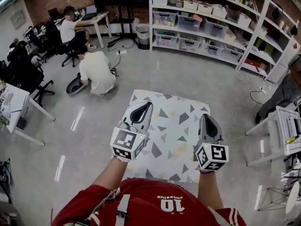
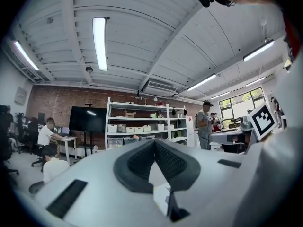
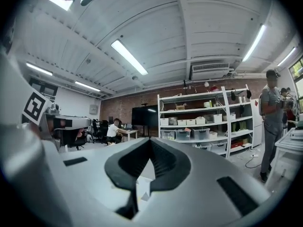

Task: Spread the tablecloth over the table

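Left gripper (image 1: 148,105) and right gripper (image 1: 207,117), jaws closed and empty, hover level: the tablecloth (image 1: 175,121) apparently already covers the table's corners.

The triangle-patterned tablecloth (image 1: 175,121) lies spread flat, with the left gripper (image 1: 146,105) above its 9 o'clock side and the right gripper (image 1: 207,117) above its 3 o'clock edge.

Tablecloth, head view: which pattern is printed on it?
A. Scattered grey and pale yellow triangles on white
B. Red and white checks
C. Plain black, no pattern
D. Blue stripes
A: the tablecloth is white, with grey and pale yellow triangles scattered across it and no checks or stripes.
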{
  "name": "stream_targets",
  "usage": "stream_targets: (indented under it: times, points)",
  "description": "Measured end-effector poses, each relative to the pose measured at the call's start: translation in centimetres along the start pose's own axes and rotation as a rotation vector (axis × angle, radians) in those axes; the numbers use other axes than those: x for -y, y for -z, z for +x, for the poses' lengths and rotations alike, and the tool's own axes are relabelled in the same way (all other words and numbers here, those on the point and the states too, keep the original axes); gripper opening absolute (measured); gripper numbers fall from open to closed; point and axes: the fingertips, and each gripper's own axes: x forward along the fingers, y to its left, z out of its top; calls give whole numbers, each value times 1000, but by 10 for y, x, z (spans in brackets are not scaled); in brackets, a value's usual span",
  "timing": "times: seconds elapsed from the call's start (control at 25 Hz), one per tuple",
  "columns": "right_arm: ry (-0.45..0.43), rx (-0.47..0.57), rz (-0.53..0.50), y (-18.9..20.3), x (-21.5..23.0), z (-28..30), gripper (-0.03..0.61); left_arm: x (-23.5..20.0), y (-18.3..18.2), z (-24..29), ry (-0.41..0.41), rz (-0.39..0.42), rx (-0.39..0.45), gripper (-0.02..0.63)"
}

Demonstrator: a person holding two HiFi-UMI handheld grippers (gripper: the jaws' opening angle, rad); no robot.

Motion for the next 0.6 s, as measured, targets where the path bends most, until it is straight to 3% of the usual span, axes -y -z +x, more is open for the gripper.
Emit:
stream_targets:
  times: [0.6]
  points:
    - [51, -27, -36, 10, 11, 0, 12, -15, 8, -6, -54, -4, -3, 6]
